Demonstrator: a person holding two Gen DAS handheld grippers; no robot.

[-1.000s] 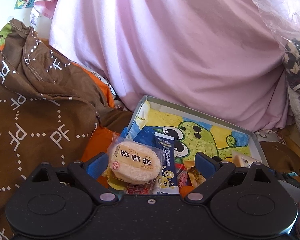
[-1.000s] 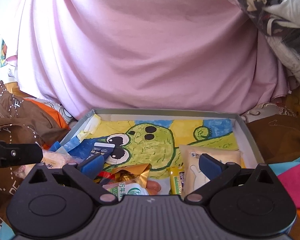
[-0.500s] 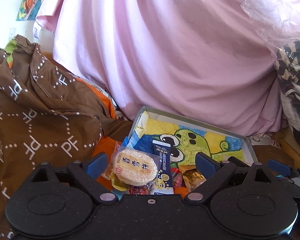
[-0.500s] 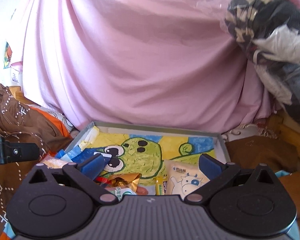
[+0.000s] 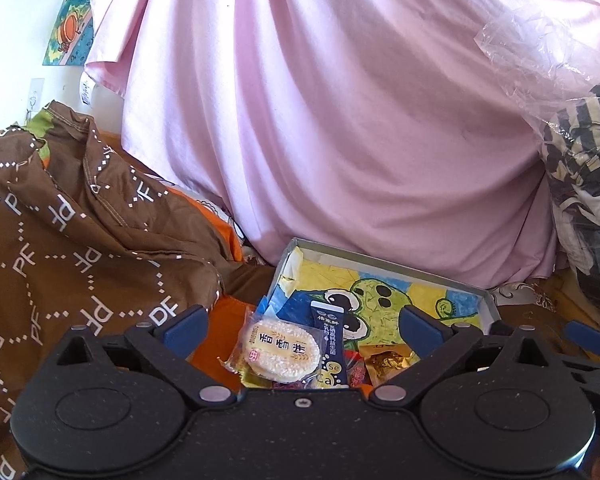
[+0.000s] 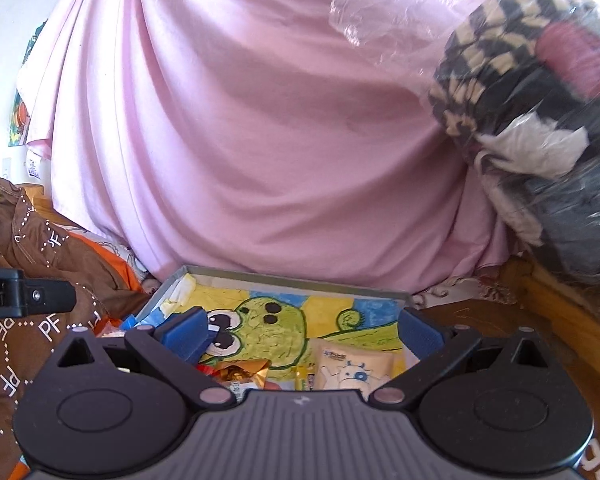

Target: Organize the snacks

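Both grippers spread wide and empty, left gripper (image 5: 302, 330), right gripper (image 6: 300, 330), snack packets (image 5: 280, 346) half hidden behind them

Shallow box (image 5: 384, 260), lower centre of both frames, lying before a draped sheet (image 5: 340, 120) that fills the upper frame. In the box's near part: a round rice cracker packet (image 5: 281, 346) at left overlapping its left edge, a stick sachet (image 5: 331, 344) just right of it, a foil candy (image 5: 384, 362) further right, a flat pouch (image 6: 354, 368) at right. Patterned cloth (image 5: 60, 248) at left of the box; bagged clothes (image 6: 540, 120) at upper right.
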